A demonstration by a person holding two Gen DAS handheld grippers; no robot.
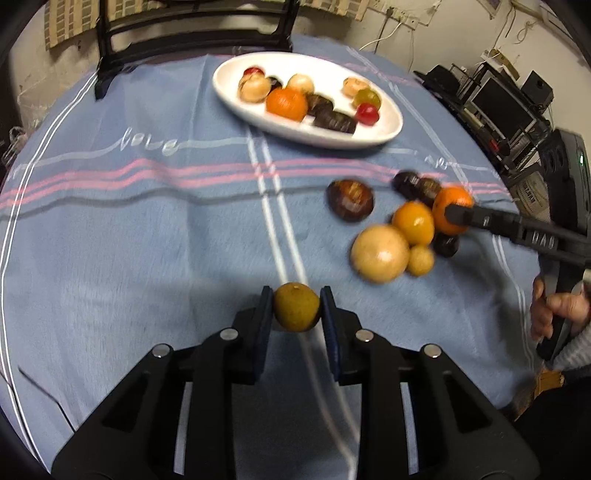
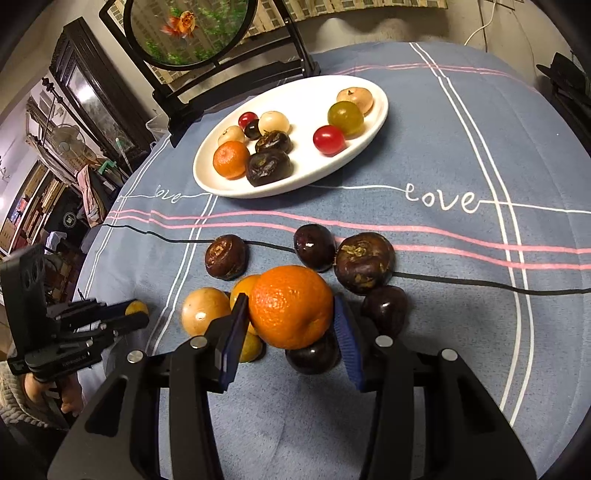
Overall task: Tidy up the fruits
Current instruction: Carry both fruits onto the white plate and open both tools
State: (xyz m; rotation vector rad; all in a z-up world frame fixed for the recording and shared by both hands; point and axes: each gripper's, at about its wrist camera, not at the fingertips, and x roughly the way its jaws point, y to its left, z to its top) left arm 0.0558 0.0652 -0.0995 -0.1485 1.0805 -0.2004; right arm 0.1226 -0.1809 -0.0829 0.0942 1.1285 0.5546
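fingers (image 2: 236, 325) pinching one tangerine (image 2: 291, 306), one plate (image 2: 369, 122)

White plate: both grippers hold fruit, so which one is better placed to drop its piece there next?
Left, probably. Its gripper has the small green-yellow fruit lifted clear, plate ahead. The right gripper grips its orange amid the pile.

Seen from the right wrist, the plate (image 2: 376, 122) lies on the tablecloth (image 2: 461, 332) toward twelve o'clock, with a framed round screen (image 2: 188, 33) behind it at eleven; on the plate sit two clusters of fruit, one at its nine o'clock side, one at its three; nearer, a loose heap of fruit (image 2: 364, 267) lies on the cloth; the right gripper (image 2: 291, 332) sits at the heap's six o'clock edge, around an orange (image 2: 291, 306); the left gripper (image 2: 136, 314) is at nine o'clock, around a small fruit (image 1: 296, 306).
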